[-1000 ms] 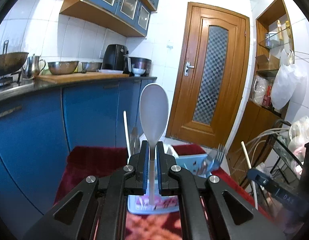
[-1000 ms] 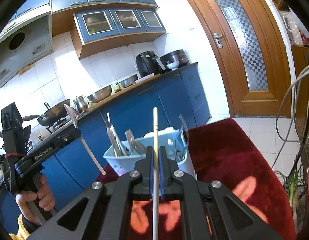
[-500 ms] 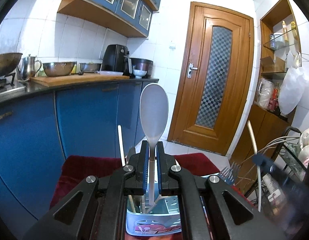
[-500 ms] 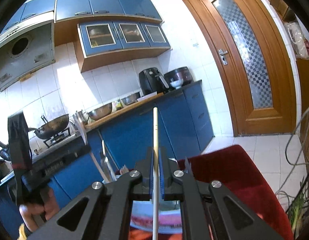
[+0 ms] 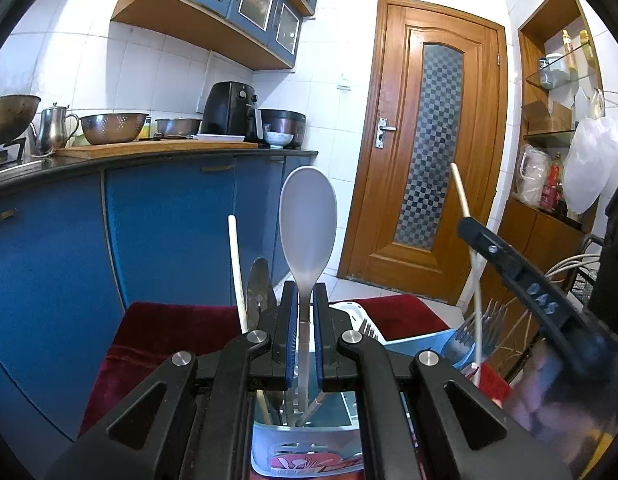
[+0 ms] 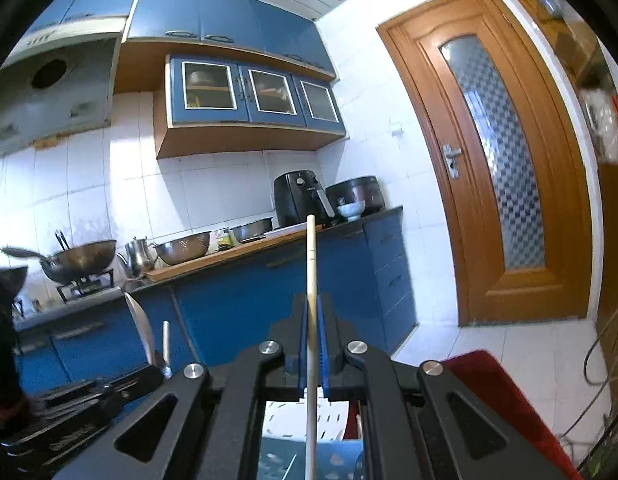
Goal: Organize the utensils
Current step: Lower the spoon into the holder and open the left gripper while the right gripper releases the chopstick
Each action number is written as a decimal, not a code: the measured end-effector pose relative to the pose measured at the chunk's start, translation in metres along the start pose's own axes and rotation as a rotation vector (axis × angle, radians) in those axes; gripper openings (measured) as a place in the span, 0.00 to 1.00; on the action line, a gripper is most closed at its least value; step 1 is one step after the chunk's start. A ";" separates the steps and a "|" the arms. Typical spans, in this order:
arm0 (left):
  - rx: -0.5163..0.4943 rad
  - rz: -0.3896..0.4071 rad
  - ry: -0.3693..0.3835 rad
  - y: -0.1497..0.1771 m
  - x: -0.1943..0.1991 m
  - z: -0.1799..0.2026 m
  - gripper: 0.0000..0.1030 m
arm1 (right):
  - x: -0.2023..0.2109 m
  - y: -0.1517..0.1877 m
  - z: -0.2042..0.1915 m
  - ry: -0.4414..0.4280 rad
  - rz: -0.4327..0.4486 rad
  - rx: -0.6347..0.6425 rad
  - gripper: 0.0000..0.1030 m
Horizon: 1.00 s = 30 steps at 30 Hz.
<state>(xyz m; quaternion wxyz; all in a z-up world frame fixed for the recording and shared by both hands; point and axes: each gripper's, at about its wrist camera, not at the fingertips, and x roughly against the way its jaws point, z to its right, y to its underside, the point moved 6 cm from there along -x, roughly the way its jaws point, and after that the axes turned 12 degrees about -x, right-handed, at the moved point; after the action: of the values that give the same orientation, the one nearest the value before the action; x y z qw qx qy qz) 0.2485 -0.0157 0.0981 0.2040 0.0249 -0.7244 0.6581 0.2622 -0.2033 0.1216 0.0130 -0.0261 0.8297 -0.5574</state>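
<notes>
My left gripper (image 5: 305, 308) is shut on a white plastic rice spoon (image 5: 307, 220), held upright with its handle reaching down into a light blue utensil basket (image 5: 309, 458). My right gripper (image 6: 312, 312) is shut on a pale chopstick (image 6: 311, 264), held upright over the same basket (image 6: 309, 456). In the left wrist view the right gripper (image 5: 521, 280) and its chopstick (image 5: 461, 196) show at the right. In the right wrist view the left gripper (image 6: 81, 400) and the spoon (image 6: 141, 328) show at the lower left. Another chopstick (image 5: 236, 268), a metal spatula (image 5: 259, 288) and forks (image 5: 469, 328) stand in the basket.
The basket sits on a dark red cloth (image 5: 169, 328). Blue kitchen cabinets (image 5: 169, 232) with a counter holding bowls, a kettle and an air fryer (image 5: 229, 112) stand to the left. A wooden door (image 5: 429, 160) is behind. Shelves and cables (image 5: 569, 272) are at the right.
Both grippers have moved down over the basket and tilted upward. The basket now lies under the jaws in both views. The right gripper has come closer beside the left one.
</notes>
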 end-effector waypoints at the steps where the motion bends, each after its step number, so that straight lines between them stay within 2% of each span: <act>1: 0.002 -0.001 -0.001 0.001 0.000 0.000 0.05 | -0.002 0.002 -0.002 0.003 0.007 0.014 0.06; 11: 0.019 0.029 0.028 0.010 -0.009 0.001 0.05 | -0.004 0.023 -0.005 0.021 0.029 0.103 0.06; 23: 0.022 -0.008 0.049 0.024 -0.021 0.001 0.05 | 0.011 0.026 -0.006 0.011 -0.006 0.126 0.07; 25: 0.021 -0.014 0.055 0.025 -0.021 0.003 0.06 | 0.011 0.026 -0.006 0.001 -0.027 0.114 0.12; 28: 0.016 -0.019 0.053 0.025 -0.020 0.005 0.22 | 0.014 0.026 -0.011 -0.001 -0.043 0.122 0.25; 30: 0.013 -0.018 0.059 0.023 -0.017 0.007 0.25 | 0.016 0.025 -0.014 -0.005 -0.044 0.130 0.30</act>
<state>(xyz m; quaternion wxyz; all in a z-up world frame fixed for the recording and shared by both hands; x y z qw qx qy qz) 0.2549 -0.0229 0.0703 0.2308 0.0133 -0.7134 0.6615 0.2452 -0.1819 0.1034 0.0043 -0.0449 0.7909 -0.6103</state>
